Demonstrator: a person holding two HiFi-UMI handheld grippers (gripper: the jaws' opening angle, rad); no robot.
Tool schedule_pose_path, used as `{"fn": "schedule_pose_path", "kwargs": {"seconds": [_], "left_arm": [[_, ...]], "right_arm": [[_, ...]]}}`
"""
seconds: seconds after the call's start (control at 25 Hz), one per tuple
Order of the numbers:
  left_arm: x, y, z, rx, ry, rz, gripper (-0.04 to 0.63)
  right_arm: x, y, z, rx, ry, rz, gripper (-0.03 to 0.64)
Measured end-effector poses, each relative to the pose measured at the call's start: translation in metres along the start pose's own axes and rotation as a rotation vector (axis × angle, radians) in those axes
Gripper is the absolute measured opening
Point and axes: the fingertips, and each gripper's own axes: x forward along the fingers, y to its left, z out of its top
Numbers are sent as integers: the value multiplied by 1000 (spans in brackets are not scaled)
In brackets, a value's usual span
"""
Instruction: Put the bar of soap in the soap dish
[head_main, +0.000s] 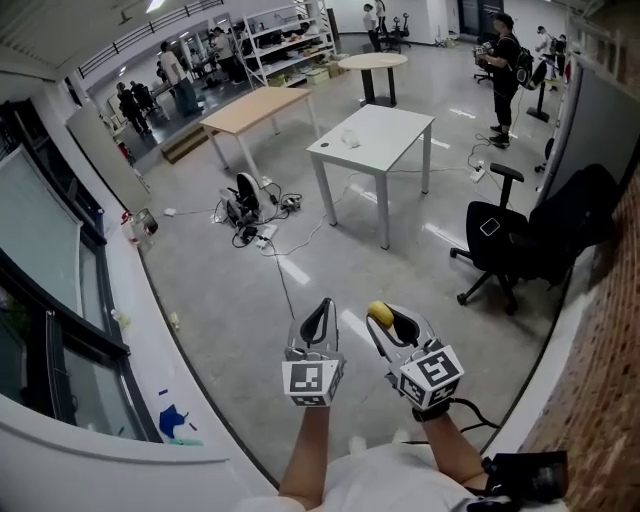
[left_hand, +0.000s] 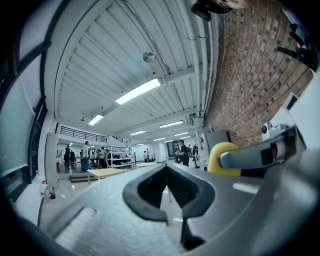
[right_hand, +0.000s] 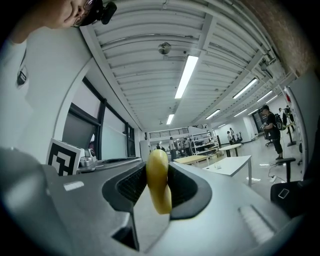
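head view
- left gripper (head_main: 323, 308): lower middle of the frame, jaws closed tip to tip, nothing between them
- right gripper (head_main: 392, 326): just right of the left one, jaws clamped on the bar of soap (head_main: 378, 313), whose yellow end sticks out past the tips
- both grippers: side by side and apart, held over bare grey floor
- white table (head_main: 385, 135): upper middle of the frame, well away from the grippers; a small pale item lies on it, too small to tell what it is
- wooden table (head_main: 255, 108): upper left of the white table
- office chair (head_main: 520, 245): black, at the right, beside the brick wall (head_main: 600, 380)
- cables (head_main: 250, 210): a tangle on the floor, left of the white table

left gripper view
- jaws: tips meeting at the middle of the frame, only an empty diamond-shaped gap behind them
- bar of soap (left_hand: 220, 154): yellow, at the right of the frame, held in the other gripper's grey jaw
- background: ceiling lights above, brick wall at the right, people and tables small in the distance

right gripper view
- jaws: pressed on the bar of soap (right_hand: 159, 181) from both sides; the bar stands on edge at the middle of the frame
- white table (right_hand: 235, 162): right of middle, far behind the soap
- marker cube (right_hand: 64, 156): the left gripper's, at the left edge
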Motion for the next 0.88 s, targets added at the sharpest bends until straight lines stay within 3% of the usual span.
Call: {"fn": "schedule_pose_path", "kwargs": {"seconds": [0.24, 0.4, 0.64, 0.88], "left_arm": [[19, -31, 4, -10, 8, -54, 0], [23, -41, 8, 21, 35, -65, 0], [26, -19, -11, 52, 69, 11, 0], [77, 16, -28, 27, 40, 11, 0]], "right_arm": [[-17, -25, 6, 8, 0, -29, 127], [-15, -41, 7, 18, -3, -25, 127], [16, -41, -29, 86, 42, 66, 127], [71, -64, -33, 58, 57, 80, 127]]}}
